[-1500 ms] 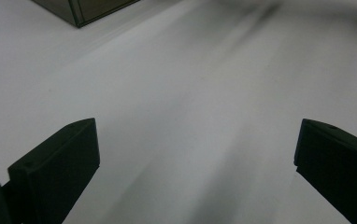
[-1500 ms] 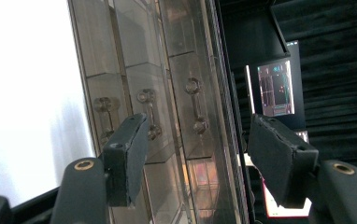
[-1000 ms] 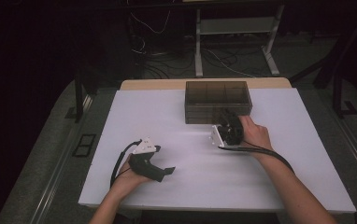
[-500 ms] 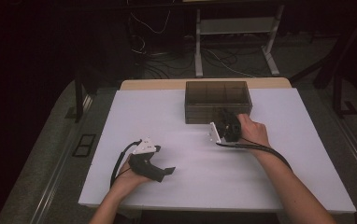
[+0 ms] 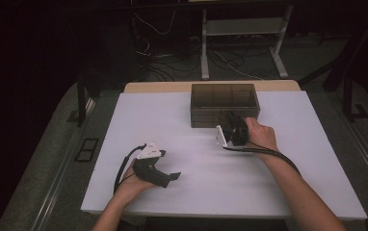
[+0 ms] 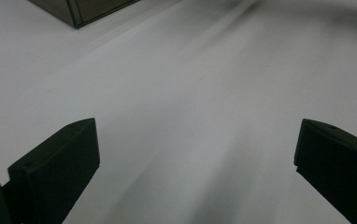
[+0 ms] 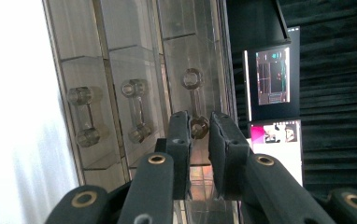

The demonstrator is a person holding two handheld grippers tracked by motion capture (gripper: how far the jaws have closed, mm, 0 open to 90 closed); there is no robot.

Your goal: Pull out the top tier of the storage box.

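Drawer handle on the smoked acrylic drawer box, at the desk's far side, sat between our right gripper's jaws, which had just been closing. We judged a straight, level pull best. Left gripper rested spread, empty.

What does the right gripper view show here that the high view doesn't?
Right gripper view: three clear drawer handles on the drawer box front. The right claw has just been closing, with one handle's end between its jaws. A lit screen is behind. High view: the left claw, open, on the white table, and both forearms. Both: the drawer box and the right claw.
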